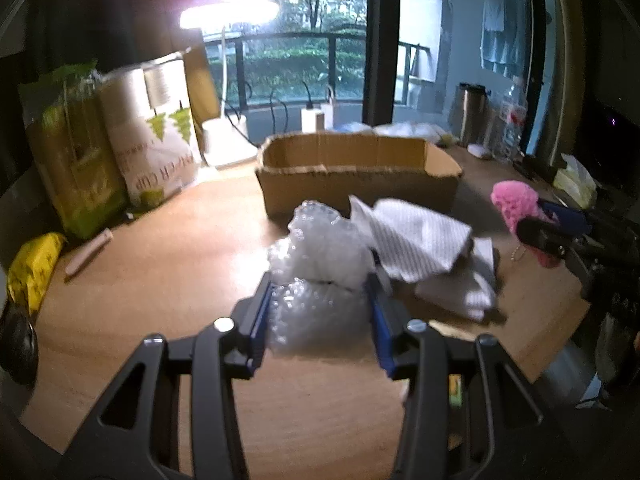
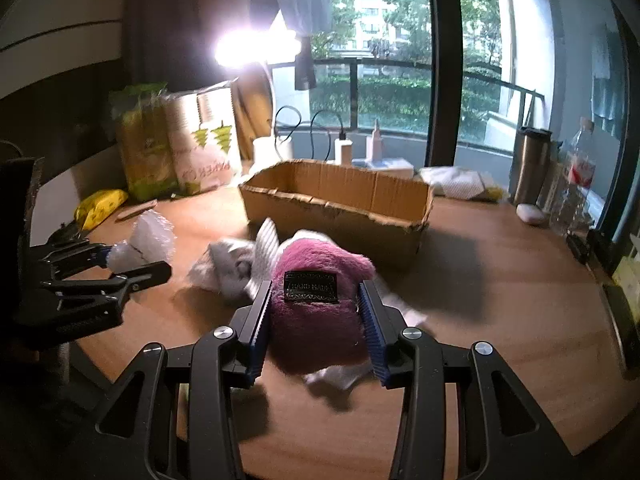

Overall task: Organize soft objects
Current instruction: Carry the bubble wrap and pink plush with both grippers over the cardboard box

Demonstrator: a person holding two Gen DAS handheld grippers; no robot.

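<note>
At the far left of a wooden desk [image 1: 160, 272] stand green and white paper-cup packs [image 1: 156, 136] under a bright lamp [image 1: 228, 14]. The left gripper [image 1: 320, 300] has its jaws closed on a wad of clear bubble wrap [image 1: 320, 256], lifted above the desk. Behind it sits an open cardboard box [image 1: 352, 172]; beside it lies a pile of white cloths [image 1: 432, 248]. To the right, the right gripper [image 2: 316, 312] clamps a pink plush item [image 2: 316, 320] with a black sewn label, raised above the cloths, in front of the box.
</note>
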